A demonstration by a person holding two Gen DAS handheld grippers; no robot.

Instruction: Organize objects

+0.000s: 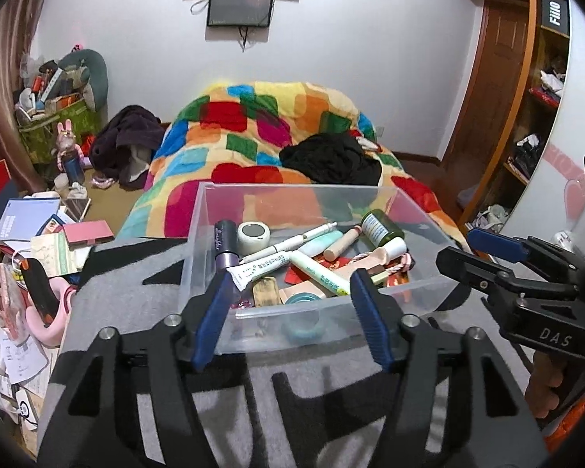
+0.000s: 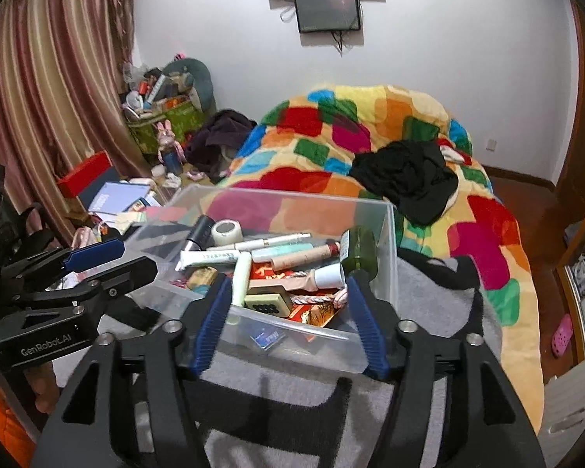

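You face a grey-and-black mat laid at the foot of a bed with a multicoloured blanket; curtains hang at left. On the mat stands the clear plastic box filled with cosmetics. Your left gripper and right gripper angle downward before its near wall, jaws apart, nothing between them.

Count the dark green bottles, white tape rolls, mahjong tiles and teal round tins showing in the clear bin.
Dark green bottle: 1
White tape roll: 1
Mahjong tile: 1
Teal round tin: 1
Total: 4
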